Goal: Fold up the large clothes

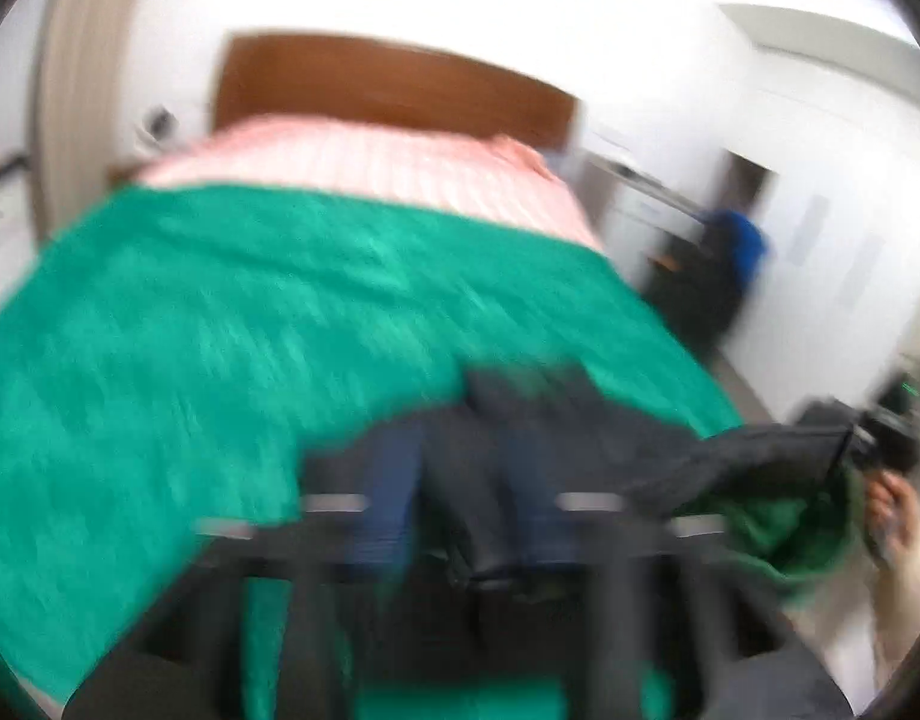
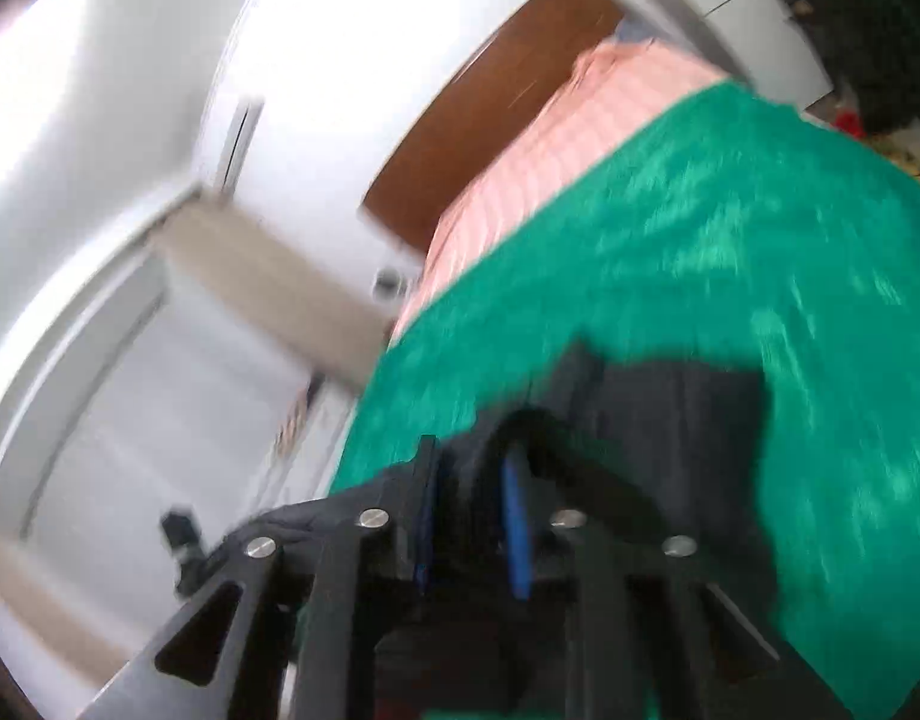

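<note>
A dark, black garment (image 1: 586, 426) with green lining hangs stretched between my two grippers above the near edge of a bed covered by a green blanket (image 1: 219, 330). In the left wrist view my left gripper (image 1: 466, 516) is shut on the garment's edge between its blue pads. The right gripper (image 1: 880, 444) shows at the far right, holding the other end. In the right wrist view my right gripper (image 2: 472, 516) is shut on the dark garment (image 2: 670, 420), with the green blanket (image 2: 730, 270) beyond. Both views are motion-blurred.
The bed has a pink striped sheet (image 1: 369, 156) and a brown headboard (image 1: 387, 84) at its far end. White walls and a beige curtain (image 2: 267, 282) surround it. A dark and blue object (image 1: 724, 264) stands by the right wall.
</note>
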`<state>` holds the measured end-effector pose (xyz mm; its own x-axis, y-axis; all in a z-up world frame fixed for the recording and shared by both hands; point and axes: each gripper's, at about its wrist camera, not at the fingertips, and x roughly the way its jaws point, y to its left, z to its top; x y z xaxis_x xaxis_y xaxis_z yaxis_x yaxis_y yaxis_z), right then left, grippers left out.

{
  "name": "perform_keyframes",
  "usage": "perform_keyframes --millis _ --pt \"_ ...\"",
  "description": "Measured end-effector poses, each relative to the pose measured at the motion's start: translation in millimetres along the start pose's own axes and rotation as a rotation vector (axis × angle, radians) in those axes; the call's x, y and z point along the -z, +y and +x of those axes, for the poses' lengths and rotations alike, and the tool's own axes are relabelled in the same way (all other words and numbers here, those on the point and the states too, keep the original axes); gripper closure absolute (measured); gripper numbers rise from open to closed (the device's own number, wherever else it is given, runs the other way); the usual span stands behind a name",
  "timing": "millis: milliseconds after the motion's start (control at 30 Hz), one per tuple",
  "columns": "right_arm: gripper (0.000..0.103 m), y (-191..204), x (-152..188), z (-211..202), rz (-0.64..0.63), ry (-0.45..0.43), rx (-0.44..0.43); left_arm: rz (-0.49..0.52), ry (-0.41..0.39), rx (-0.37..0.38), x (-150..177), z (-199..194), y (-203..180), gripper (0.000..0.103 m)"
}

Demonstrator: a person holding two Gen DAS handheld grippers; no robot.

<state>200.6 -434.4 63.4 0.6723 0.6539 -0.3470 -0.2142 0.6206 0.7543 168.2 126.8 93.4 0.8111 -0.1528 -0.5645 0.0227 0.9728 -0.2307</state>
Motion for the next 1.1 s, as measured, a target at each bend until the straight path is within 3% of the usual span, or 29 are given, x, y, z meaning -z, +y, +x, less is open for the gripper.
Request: perform_keyframes --millis 33,67,167,267,367,500,600,700,767,833,867,900,933,1000,1100 --pt "0.009 -4.6 -9.0 10.4 0.015 -0.027 0.032 -0.001 -0.028 -0.070 -17.2 16.4 1.1 0.002" --pt "0.002 -9.9 -19.9 19.3 0.029 -0.047 0.076 0.003 -0.056 -0.128 -30.4 31.8 -1.1 0.001" --pt "0.001 -17.7 -32.6 27.9 0.037 -0.141 0.208 0.049 -0.035 -0.233 -48.1 72.5 -7.3 0.001" --pt "0.001 -4.0 -26.9 27.2 -0.035 -0.126 0.231 0.105 -0.026 -0.174 -27.3 86.5 -17.7 0.001" --pt "0.001 23.2 -26.1 64.9 -0.228 -0.038 0.341 0.209 0.022 -0.188 2.0 103.0 -28.4 0.001" --pt "0.001 29.7 -10.1 144.9 -0.487 0.252 0.522 0.333 0.121 -0.305 36.2 125.8 -35.8 0.001" --pt "0.001 -2.7 2.4 177.4 -0.477 0.362 0.609 0.221 0.185 -0.292 50.5 119.5 9.1 0.001" --pt "0.001 -40.9 7.5 189.5 -0.361 0.401 0.592 0.029 0.287 -0.123 63.3 115.2 57.8 0.001" --pt "0.010 -50.8 13.8 187.8 -0.306 0.404 0.526 -0.056 0.387 -0.024 74.8 121.9 75.6 0.001" --pt "0.041 -48.8 20.2 188.1 -0.338 0.387 0.542 -0.077 0.478 0.050 87.2 133.8 77.7 0.003" --pt "0.050 -45.4 22.9 188.0 -0.379 0.369 0.570 -0.067 0.483 0.063 90.1 134.7 73.5 0.009" --pt "0.068 -38.2 27.9 188.2 -0.445 0.342 0.602 -0.045 0.477 0.079 92.6 136.4 66.6 0.045" --pt "0.078 -29.1 31.6 183.2 -0.488 0.326 0.616 -0.033 0.488 0.066 93.8 139.6 59.7 0.069" --pt "0.083 -8.6 31.0 171.7 -0.597 0.265 0.656 -0.041 0.469 0.048 87.7 137.7 52.6 0.087" --pt "0.084 12.9 8.9 146.8 -0.627 0.147 0.643 -0.034 0.351 0.034 59.2 113.5 40.2 0.088"
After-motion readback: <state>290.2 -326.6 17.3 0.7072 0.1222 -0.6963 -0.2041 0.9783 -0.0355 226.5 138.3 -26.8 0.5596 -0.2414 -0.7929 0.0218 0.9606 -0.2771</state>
